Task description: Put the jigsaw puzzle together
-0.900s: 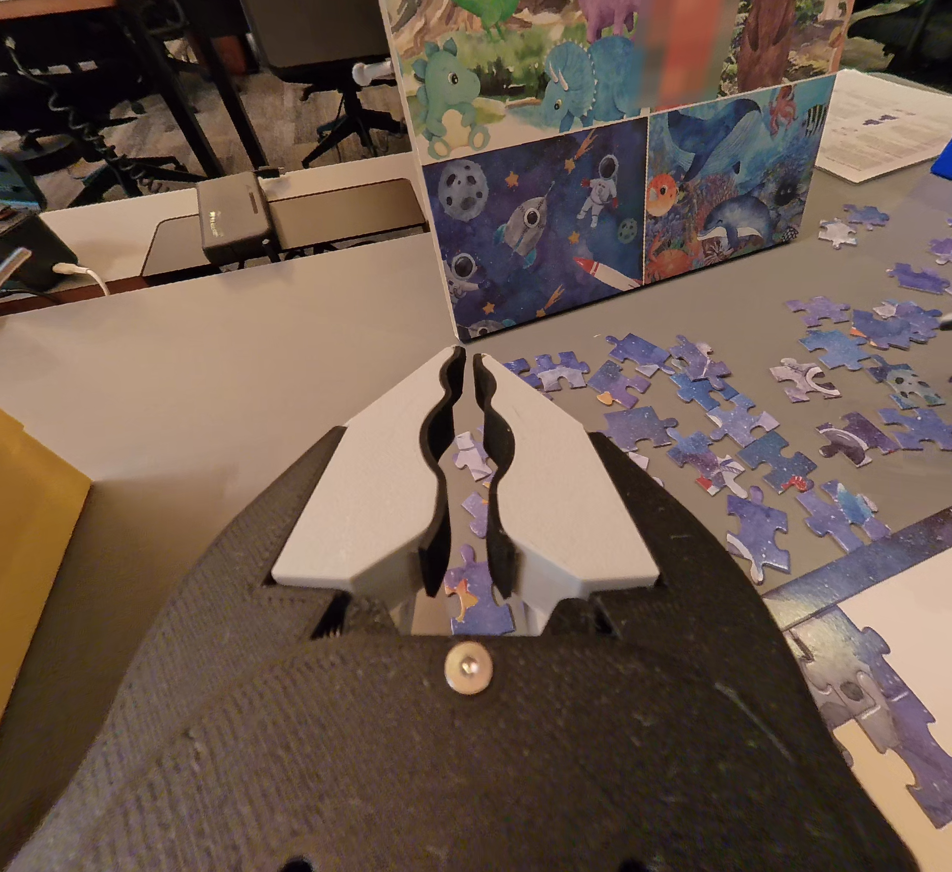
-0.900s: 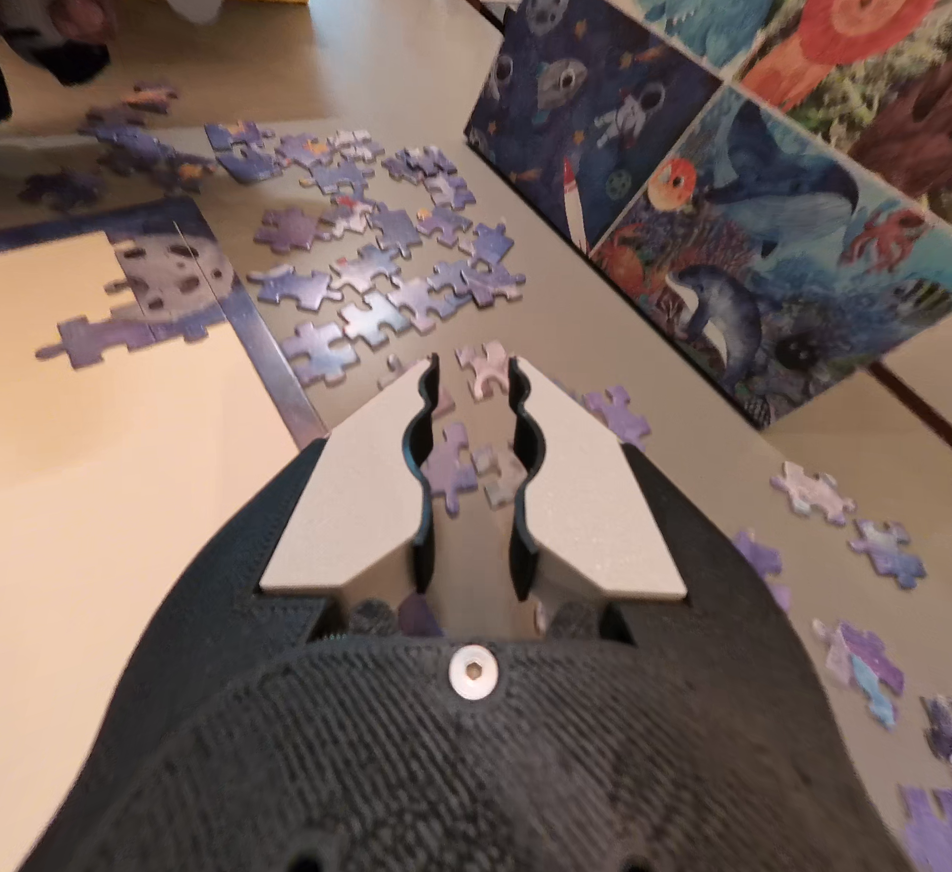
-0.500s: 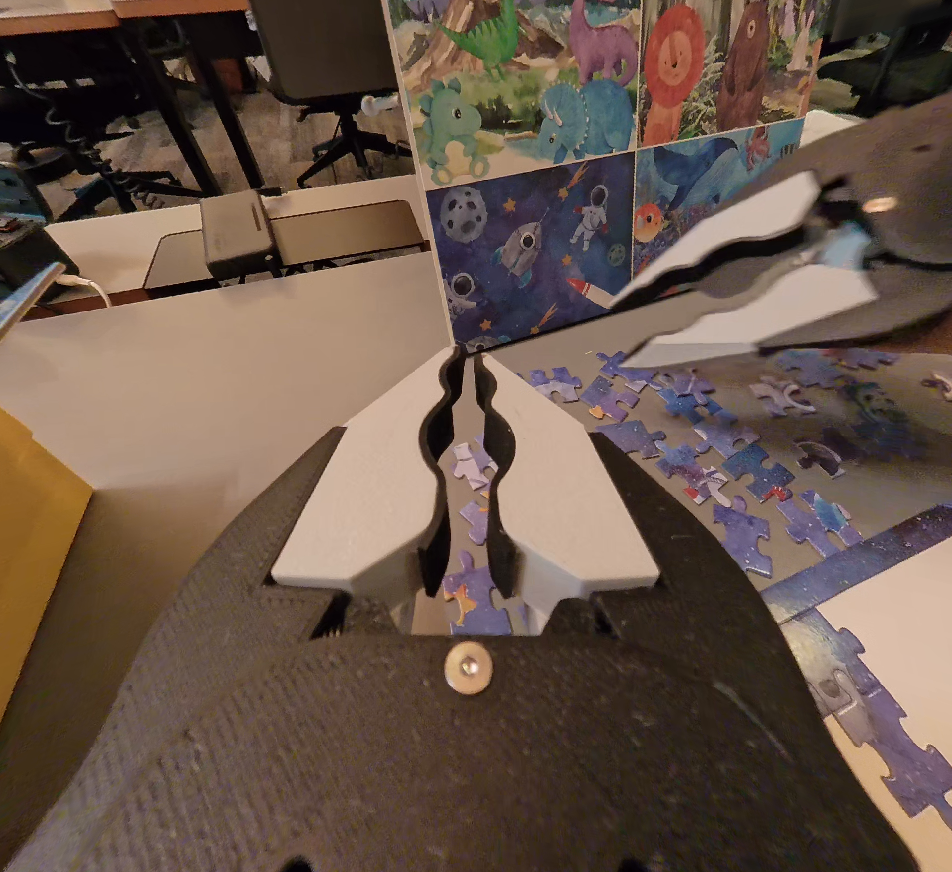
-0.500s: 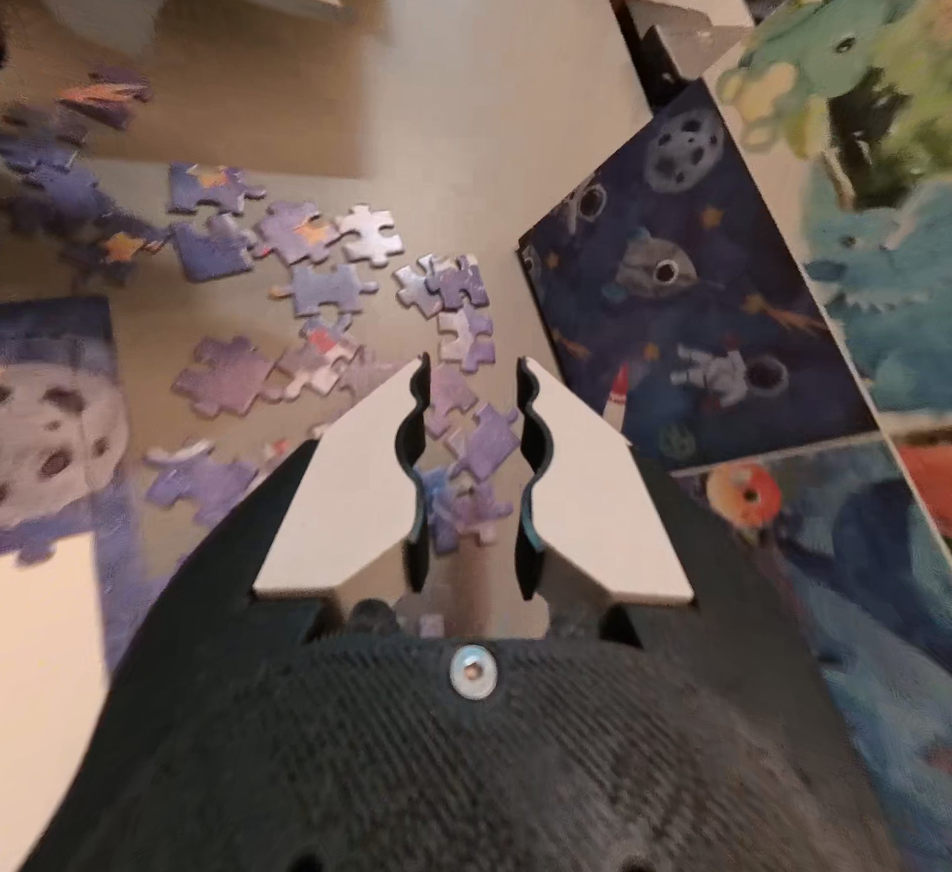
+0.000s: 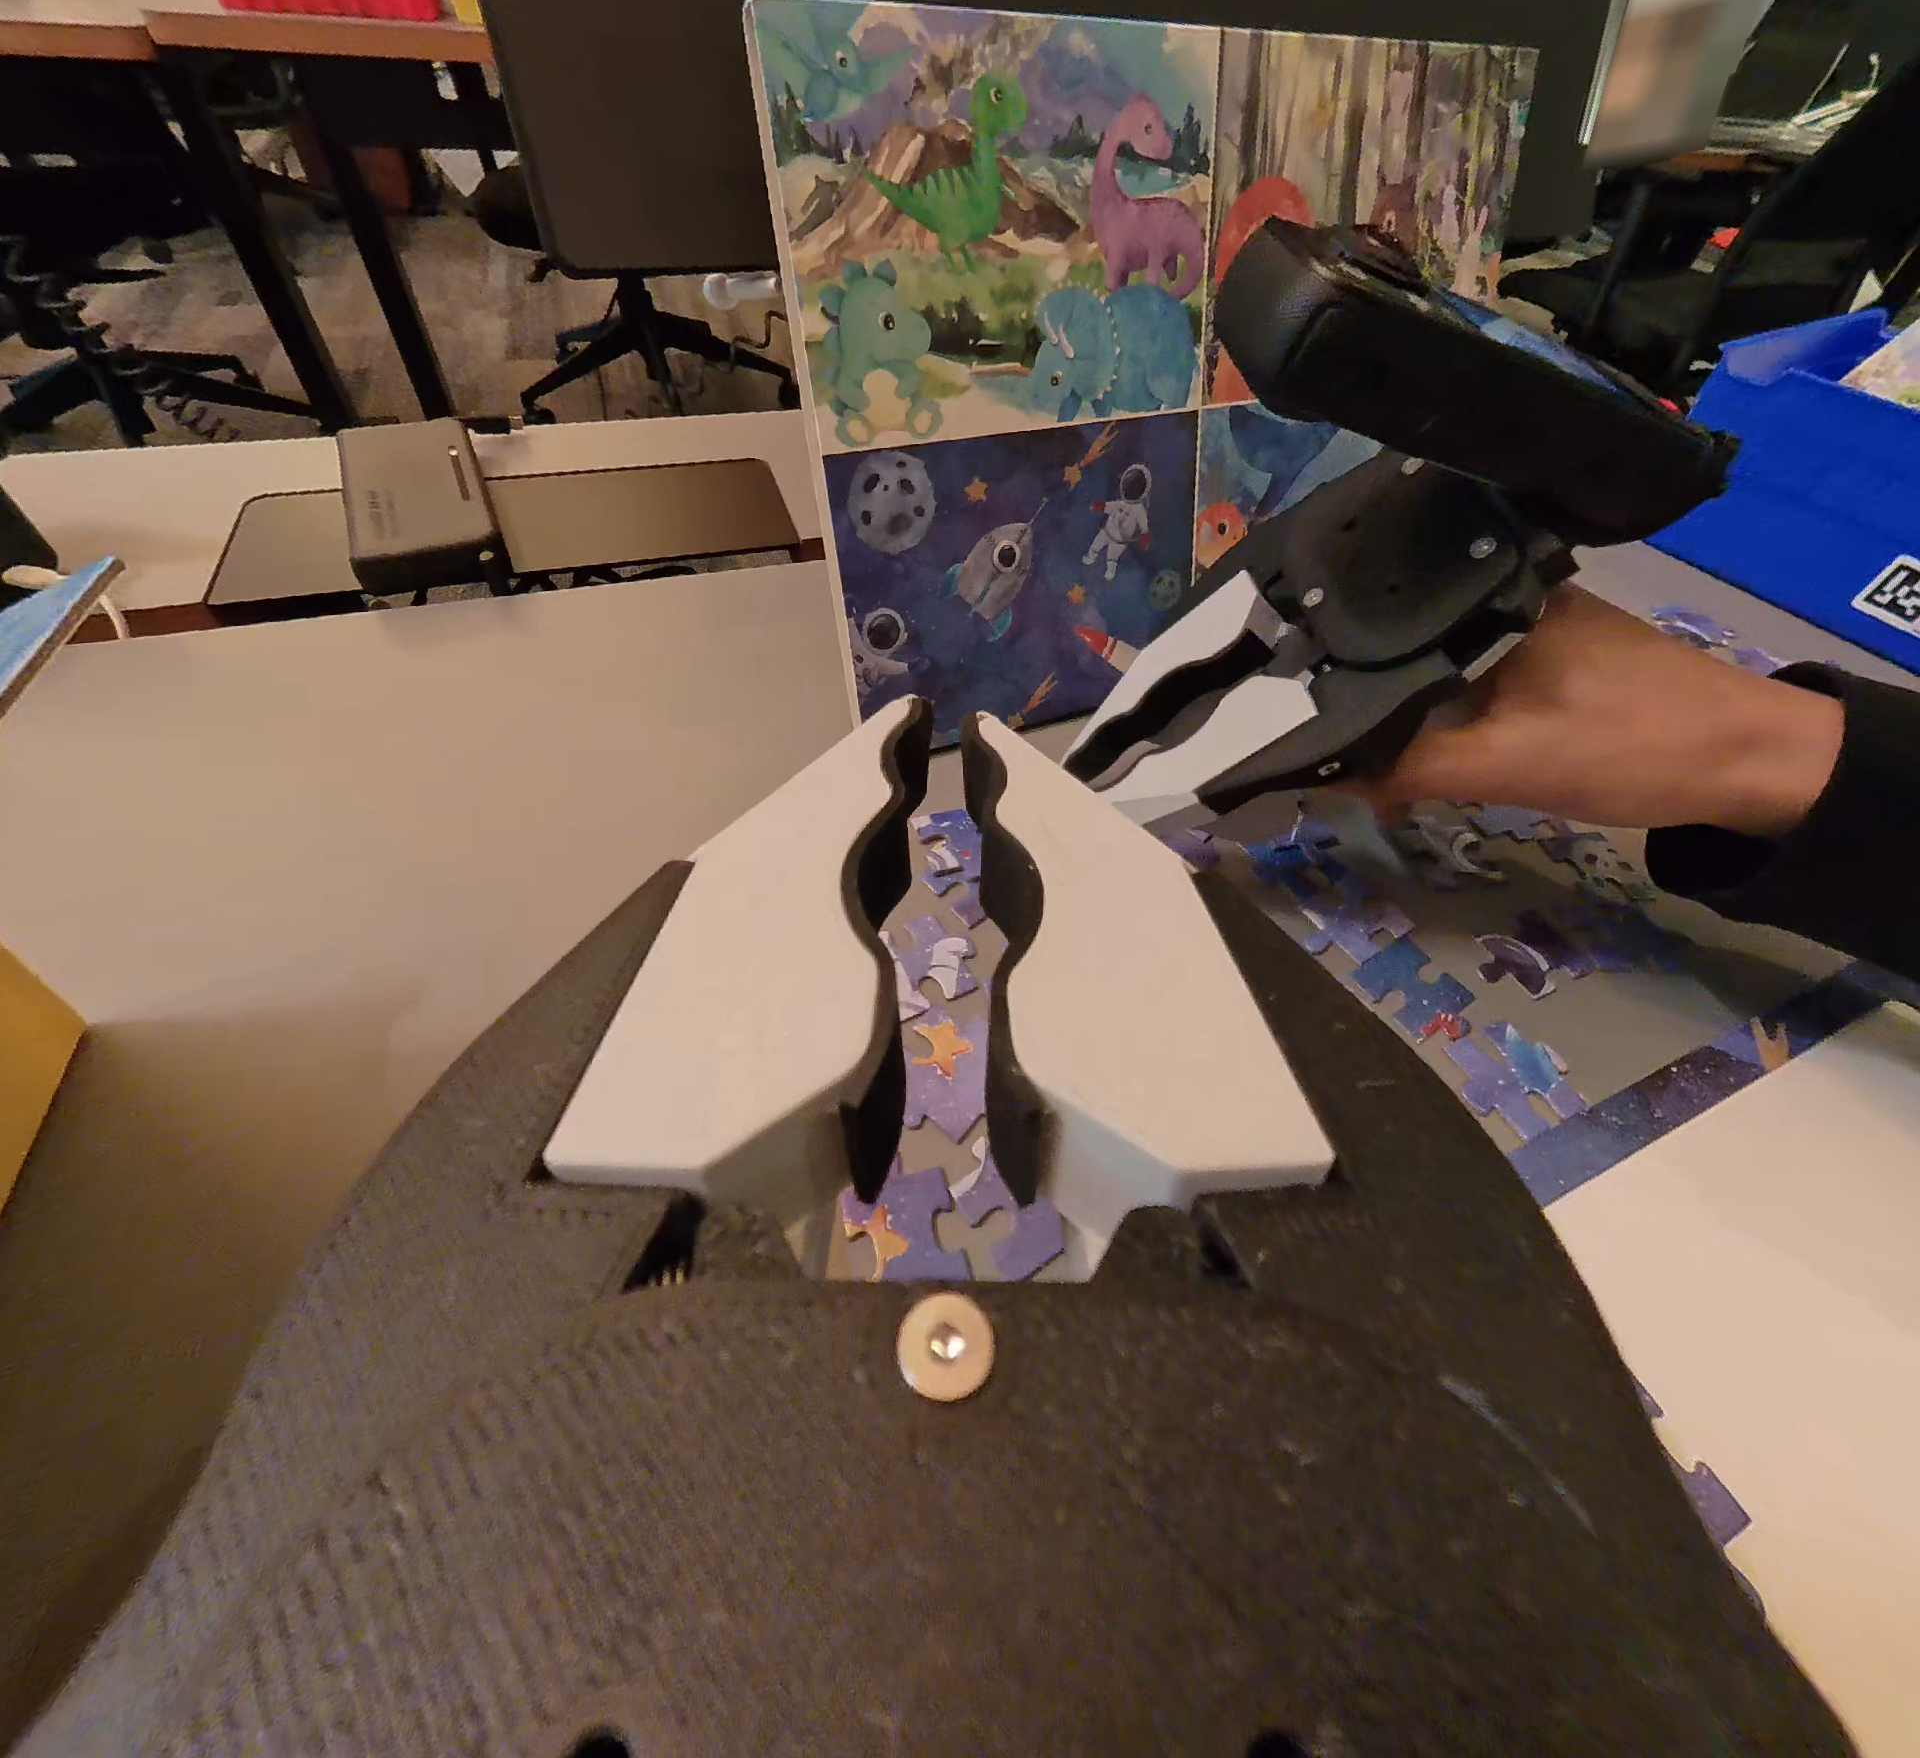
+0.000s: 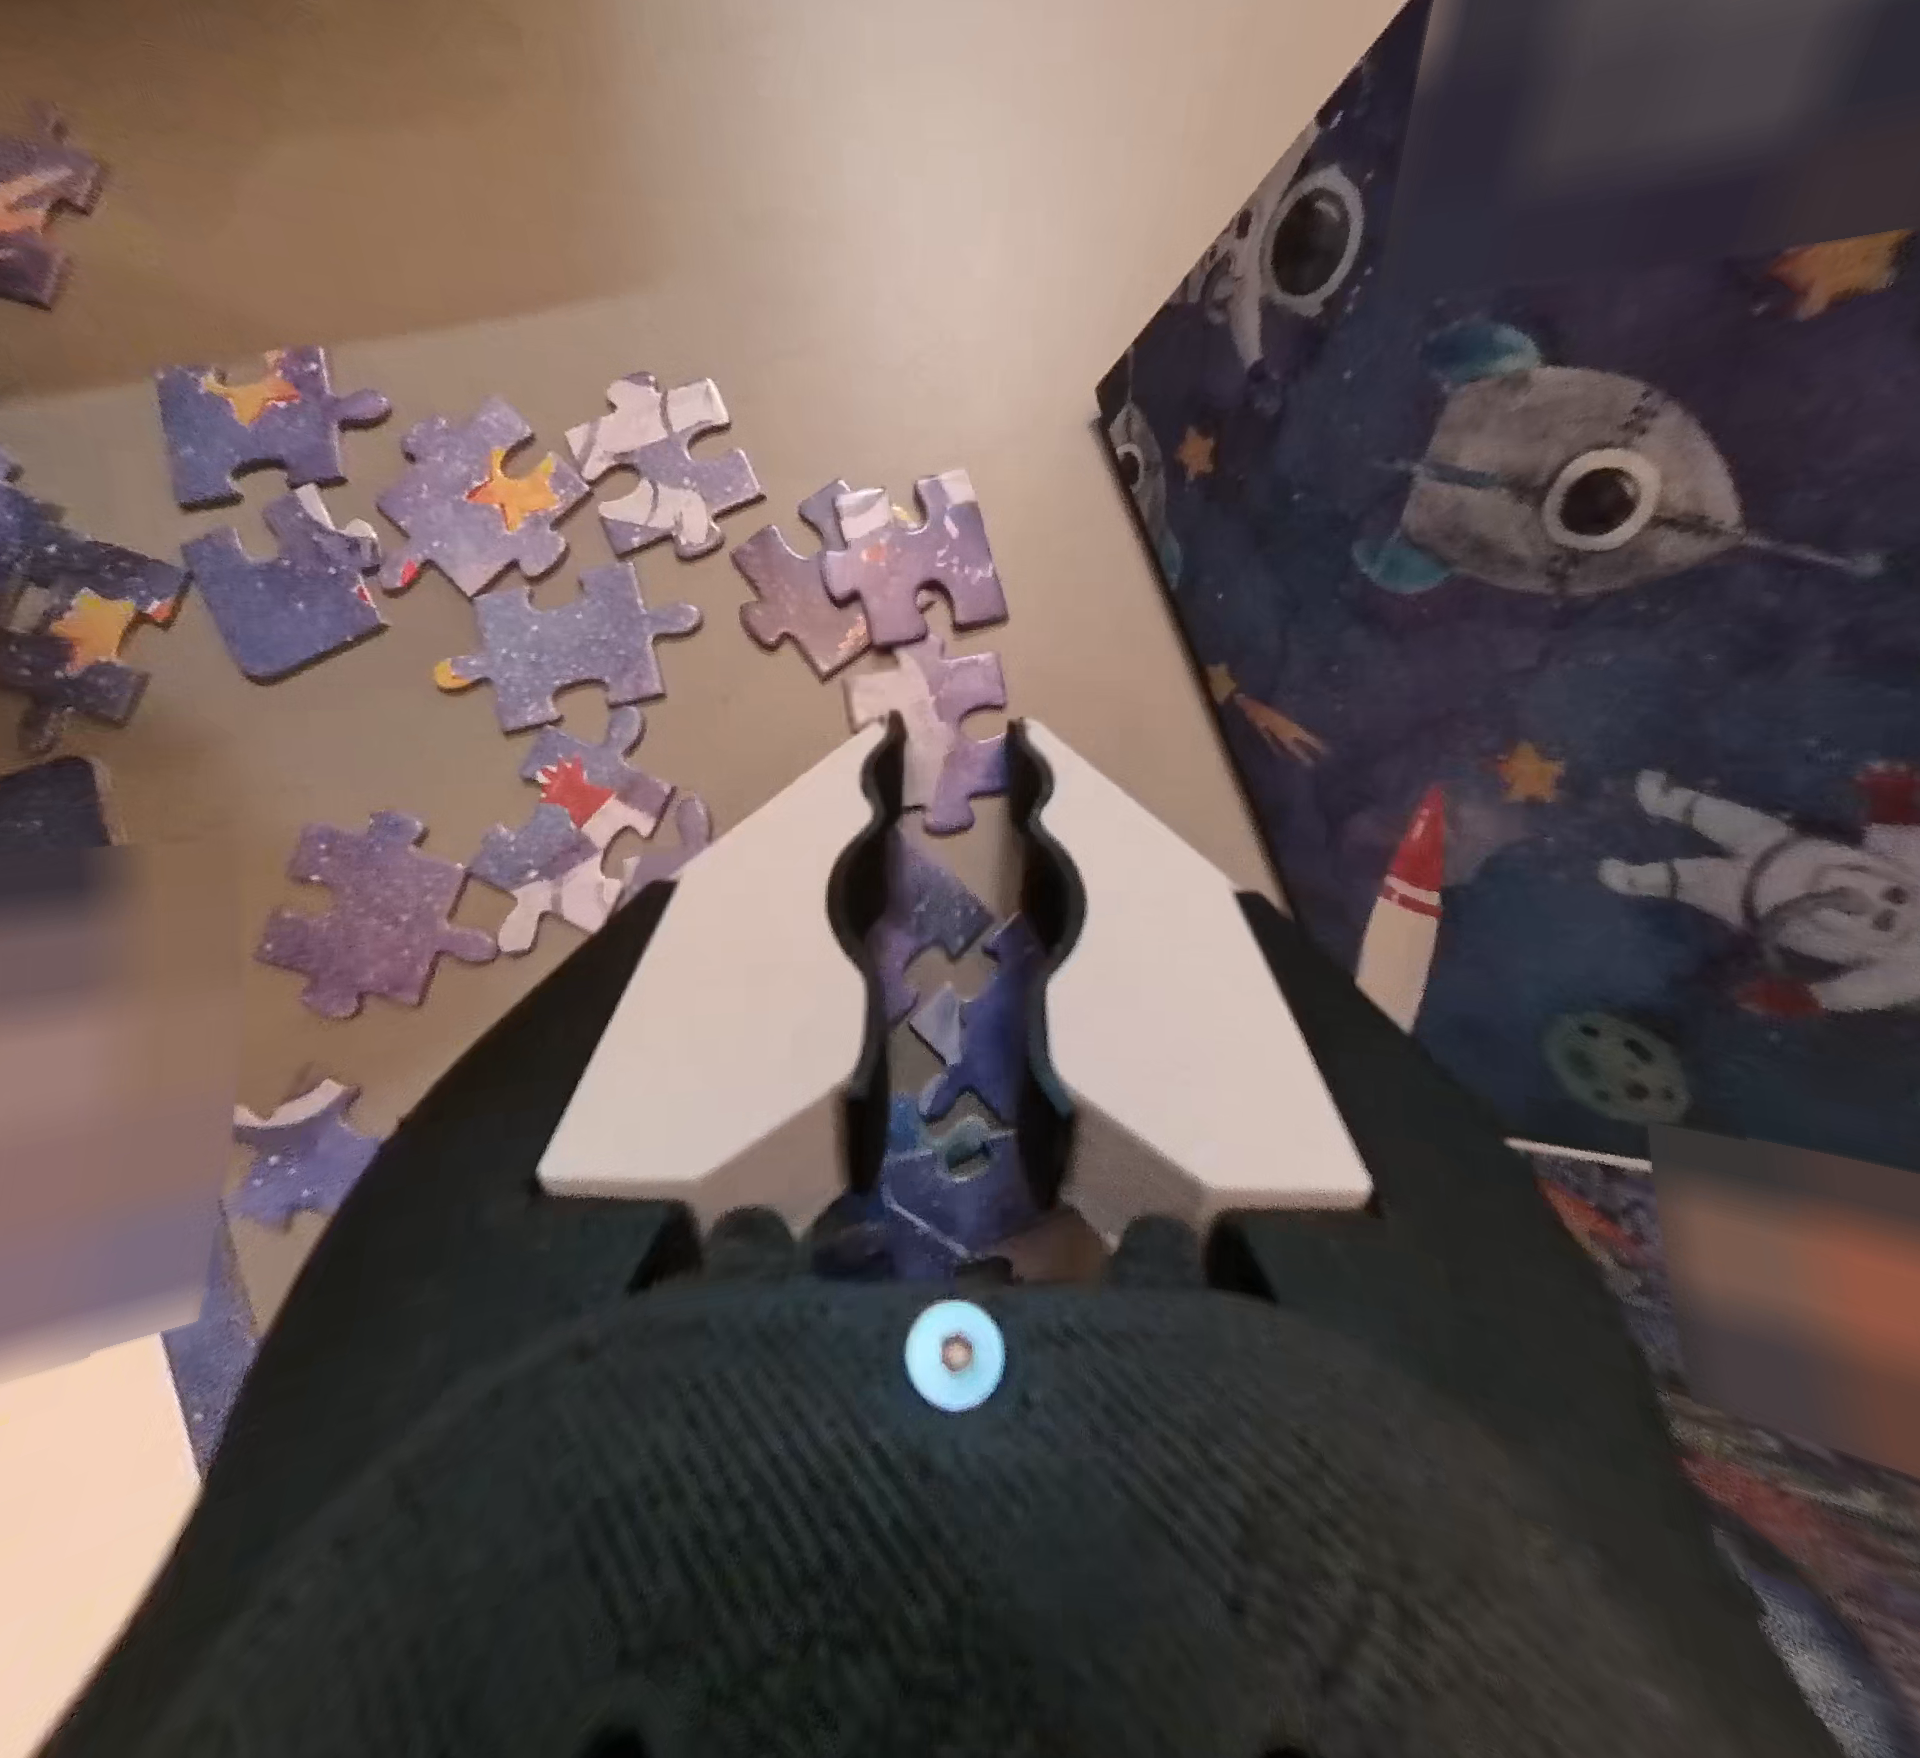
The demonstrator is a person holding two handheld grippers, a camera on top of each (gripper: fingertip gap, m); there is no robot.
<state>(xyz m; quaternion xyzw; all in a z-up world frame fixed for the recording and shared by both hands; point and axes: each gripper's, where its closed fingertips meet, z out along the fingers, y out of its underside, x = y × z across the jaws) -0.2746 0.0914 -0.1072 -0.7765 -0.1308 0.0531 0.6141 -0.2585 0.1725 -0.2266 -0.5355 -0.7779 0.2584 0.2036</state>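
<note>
A lilac-and-white puzzle piece (image 6: 925,680) lies flat on the grey desk (image 6: 727,150), directly ahead of the right gripper (image 6: 953,726). Its lower lobe sits in the gap between the fingertips and its wider part pokes out beyond them, so its long axis runs roughly along the fingers. The jaws are partly open. The right pad is at the piece's edge, a sliver of space shows on the left, and no firm pinch is visible. The piece is thin, glossy card with knobs and notches.

More blue and purple pieces (image 6: 571,638) are scattered to its left, two of them overlapping just beyond it. An upright picture board (image 6: 1558,669) with a space scene stands close on the right.

The left gripper (image 5: 943,711) hovers farther back over other pieces. Its wavy black-lined jaws are almost closed on nothing. A hand (image 5: 1621,732) grips the right tool.
</note>
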